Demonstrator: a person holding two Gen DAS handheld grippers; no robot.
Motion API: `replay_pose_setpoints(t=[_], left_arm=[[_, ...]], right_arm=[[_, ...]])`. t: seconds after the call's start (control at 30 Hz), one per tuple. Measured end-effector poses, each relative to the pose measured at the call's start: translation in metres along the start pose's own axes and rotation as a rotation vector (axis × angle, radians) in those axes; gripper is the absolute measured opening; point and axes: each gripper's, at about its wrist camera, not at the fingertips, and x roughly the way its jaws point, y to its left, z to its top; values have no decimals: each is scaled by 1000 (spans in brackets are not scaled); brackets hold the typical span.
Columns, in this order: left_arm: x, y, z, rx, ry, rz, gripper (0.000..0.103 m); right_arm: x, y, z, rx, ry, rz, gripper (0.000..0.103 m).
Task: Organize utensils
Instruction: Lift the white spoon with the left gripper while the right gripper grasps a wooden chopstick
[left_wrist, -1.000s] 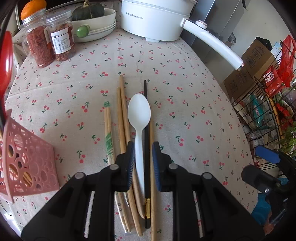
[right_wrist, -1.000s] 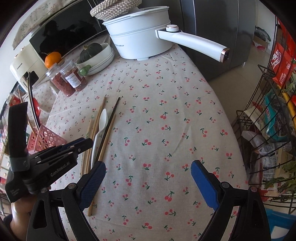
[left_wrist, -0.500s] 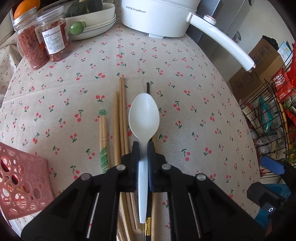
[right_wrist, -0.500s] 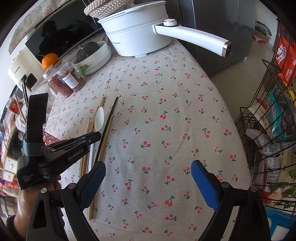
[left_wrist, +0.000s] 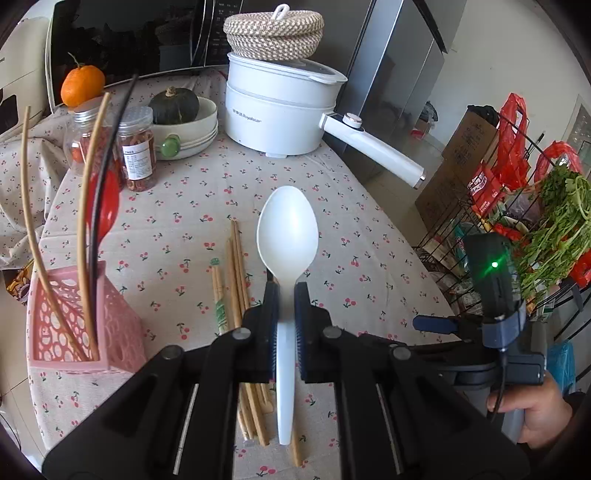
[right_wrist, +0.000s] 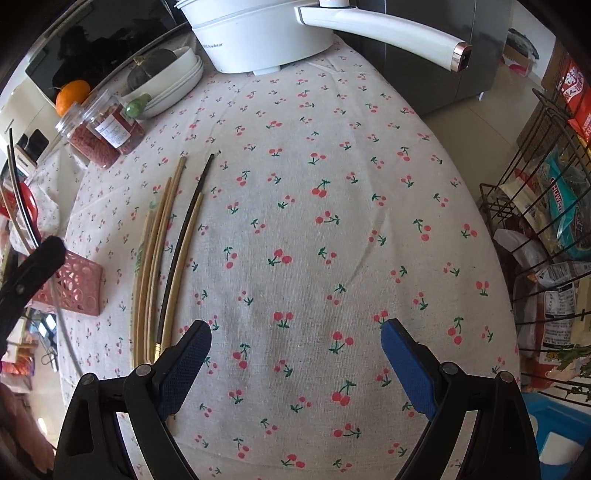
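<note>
**A:** Left wrist view: biggest thing is the desk (left_wrist: 369, 266) with the cherry cloth, then the white pot (left_wrist: 277, 107) at the back. The left hand-held gripper (left_wrist: 286, 295) is clamped on the spoon (left_wrist: 287, 229) at the neck, bowl sticking forward, clear above the cloth. I'd guess it's headed for the pink holder (left_wrist: 74, 325) on the left, which already has chopsticks and a red spoon standing in it.

**B:** Agreed. For that drop I'd tip the handle down and come in from above, aiming for the gap beside those sticks. They lean outward, so a sideways approach could knock them or tip the holder, which looks light.

**A:** What about the other one?

**B:** Right hand-held gripper (right_wrist: 295, 345) is wide open with nothing in it, hanging over bare cloth. Loose chopsticks (right_wrist: 162, 258) lie just left of it, a wooden bunch plus a black one, still to be sorted.

**A:** Jars (left_wrist: 136, 147) and the bowl (left_wrist: 192, 125) with the squash?

**B:** Well back, not in the way.
</note>
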Motion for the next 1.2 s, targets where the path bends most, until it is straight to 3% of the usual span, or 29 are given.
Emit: replay_pose_setpoints(t=[0.3,0.47,0.57,0.8,0.9,0.97,1.1,1.13,1.2], left_arm=[[-41,28,-10,-5,-69,-9,10],[-50,45,-13,-24,-68,-10,10],[-54,52,-14,-38,-72,-16,10],[-67,63,-12,-60,-106,-19,10],[-73,68,-8,-80,-142,-12,10],[-77,73,-5,-97,-173,-8,10],[-86,82,-2,-126,-259,5,10],[-88,84,-1,-128,-283,9,10],[-91,88,1,-123,-341,22,10]], right_arm=[[25,41,8,-7,41,25,94],[44,65,12,-36,54,-29,94],[50,76,12,-82,36,-104,94],[52,74,14,-85,43,-116,93],[52,75,15,-105,27,-173,78],[51,78,16,-117,22,-161,64],[49,95,17,-173,16,-129,14],[49,97,17,-173,19,-122,8],[48,96,17,-159,19,-101,7]])
